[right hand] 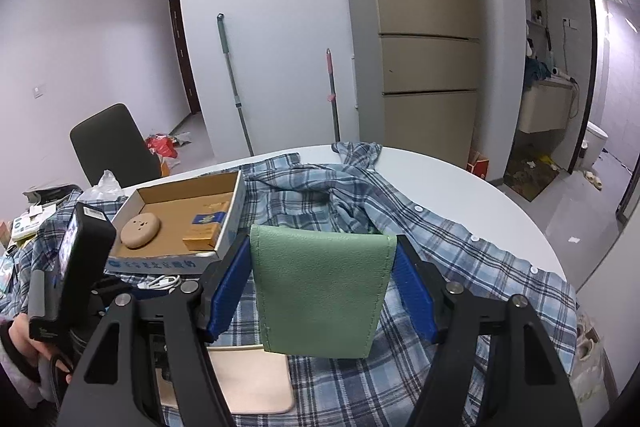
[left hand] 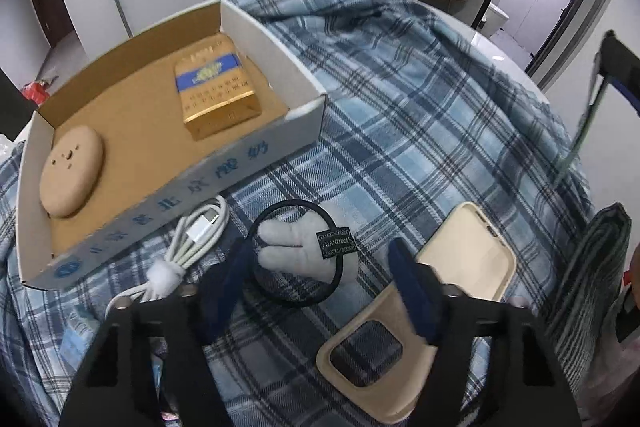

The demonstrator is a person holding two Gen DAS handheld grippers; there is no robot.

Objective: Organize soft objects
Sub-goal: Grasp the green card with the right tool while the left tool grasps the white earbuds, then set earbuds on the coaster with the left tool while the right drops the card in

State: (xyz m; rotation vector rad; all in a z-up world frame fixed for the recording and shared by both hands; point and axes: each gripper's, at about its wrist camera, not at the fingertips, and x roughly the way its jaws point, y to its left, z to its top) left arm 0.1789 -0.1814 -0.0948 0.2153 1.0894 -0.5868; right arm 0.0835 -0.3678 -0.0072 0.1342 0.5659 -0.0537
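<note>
My left gripper (left hand: pixel 320 267) is open, low over the plaid cloth (left hand: pixel 400 99), its fingers either side of a black hair tie with a grey plush charm (left hand: pixel 304 247). A beige phone case (left hand: pixel 432 299) lies just right of it and a coiled white cable (left hand: pixel 192 239) just left. My right gripper (right hand: pixel 320 267) is shut on a green leather pouch (right hand: pixel 320 283) and holds it above the cloth (right hand: pixel 460 247). The cardboard box (left hand: pixel 256 155) holds a tan round pad (left hand: pixel 72 171) and a gold packet (left hand: pixel 218 87); it also shows in the right wrist view (right hand: pixel 228 223).
The round white table (right hand: pixel 460 179) is mostly covered by the cloth. A dark chair (right hand: pixel 112 143) stands behind the table at left, with clutter at the table's left edge (right hand: pixel 28 223). A fridge (right hand: pixel 424 27) and two mop handles stand by the far wall.
</note>
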